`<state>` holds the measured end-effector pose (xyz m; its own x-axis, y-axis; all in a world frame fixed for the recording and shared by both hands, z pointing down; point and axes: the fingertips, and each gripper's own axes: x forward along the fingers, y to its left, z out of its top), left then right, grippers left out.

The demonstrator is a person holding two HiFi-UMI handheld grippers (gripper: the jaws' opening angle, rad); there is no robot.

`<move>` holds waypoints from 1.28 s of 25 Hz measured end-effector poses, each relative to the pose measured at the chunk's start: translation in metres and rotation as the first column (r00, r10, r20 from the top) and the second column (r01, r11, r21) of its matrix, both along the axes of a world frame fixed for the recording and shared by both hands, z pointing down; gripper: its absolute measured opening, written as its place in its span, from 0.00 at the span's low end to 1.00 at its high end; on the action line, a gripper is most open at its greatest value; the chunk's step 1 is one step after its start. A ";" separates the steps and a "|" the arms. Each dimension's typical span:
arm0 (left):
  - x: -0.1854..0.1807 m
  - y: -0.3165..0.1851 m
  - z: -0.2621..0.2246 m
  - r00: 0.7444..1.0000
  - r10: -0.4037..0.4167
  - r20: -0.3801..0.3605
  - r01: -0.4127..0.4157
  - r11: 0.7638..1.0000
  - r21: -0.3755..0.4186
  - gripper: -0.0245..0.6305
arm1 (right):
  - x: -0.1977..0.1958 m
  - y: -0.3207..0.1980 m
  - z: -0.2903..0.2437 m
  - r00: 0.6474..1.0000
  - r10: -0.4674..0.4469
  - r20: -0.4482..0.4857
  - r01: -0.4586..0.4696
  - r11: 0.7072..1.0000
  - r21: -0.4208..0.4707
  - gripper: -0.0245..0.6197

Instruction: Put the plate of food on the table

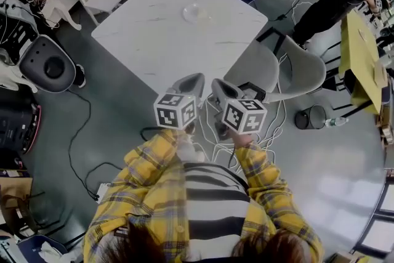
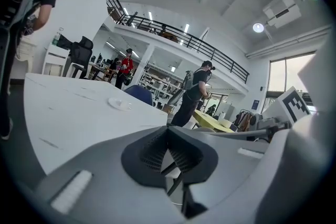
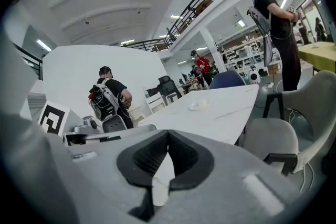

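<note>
**Both grippers empty and closed; the plate already sits on the table, well ahead of you.**

Head view: the left gripper point(image 1: 188, 87) and right gripper point(image 1: 221, 90) sit side by side near your chest. The round, clear, glassy plate point(image 1: 194, 12) lies well apart on the smooth white table point(image 1: 148, 46), straight ahead, roughly in line with the left one.
Left gripper view: ribbed dark pads meet with nothing between them, and the plate point(image 2: 119, 104) shows to the left of the tips.
Right gripper view: the jaws are closed and empty, and the plate point(image 3: 200, 105) shows to the right. Round, so it offers no long axis.
</note>
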<state>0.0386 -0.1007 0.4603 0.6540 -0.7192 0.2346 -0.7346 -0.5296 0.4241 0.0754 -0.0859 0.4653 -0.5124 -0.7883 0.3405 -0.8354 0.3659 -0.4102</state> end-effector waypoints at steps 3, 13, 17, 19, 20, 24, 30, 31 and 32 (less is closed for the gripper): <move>-0.003 0.014 -0.001 1.000 -0.013 -0.026 0.013 1.000 -0.005 0.04 | 0.005 0.012 0.003 1.000 0.014 -0.012 -0.015 1.000 -0.005 0.04; -0.008 0.042 -0.009 0.997 -0.026 -0.076 0.026 1.000 -0.007 0.04 | 0.001 0.032 -0.004 0.999 0.034 -0.003 -0.034 0.999 0.013 0.04; -0.011 0.046 -0.017 0.997 -0.031 -0.075 0.032 0.999 0.010 0.04 | -0.001 0.037 -0.012 0.999 0.037 0.009 -0.037 0.999 0.031 0.04; -0.012 0.048 -0.018 0.997 -0.034 -0.076 0.036 0.999 0.015 0.04 | 0.000 0.038 -0.014 0.999 0.039 0.011 -0.039 0.999 0.036 0.04; -0.012 0.049 -0.019 0.996 -0.035 -0.077 0.036 0.999 0.015 0.04 | 0.000 0.038 -0.015 0.999 0.040 0.010 -0.040 0.999 0.037 0.04; -0.014 0.052 -0.020 0.996 -0.036 -0.077 0.038 0.999 0.020 0.04 | -0.001 0.040 -0.017 0.999 0.041 0.009 -0.042 0.998 0.042 0.04; -0.015 0.055 -0.023 0.996 -0.043 -0.082 0.045 0.999 0.024 0.04 | 0.001 0.044 -0.024 0.999 0.043 0.014 -0.044 0.998 0.051 0.04; -0.015 0.056 -0.024 0.996 -0.043 -0.082 0.045 0.999 0.026 0.04 | 0.001 0.044 -0.026 0.999 0.042 0.014 -0.043 0.998 0.052 0.04; -0.016 0.056 -0.026 0.996 -0.043 -0.082 0.045 0.999 0.028 0.04 | 0.000 0.043 -0.027 0.999 0.041 0.013 -0.042 0.998 0.055 0.04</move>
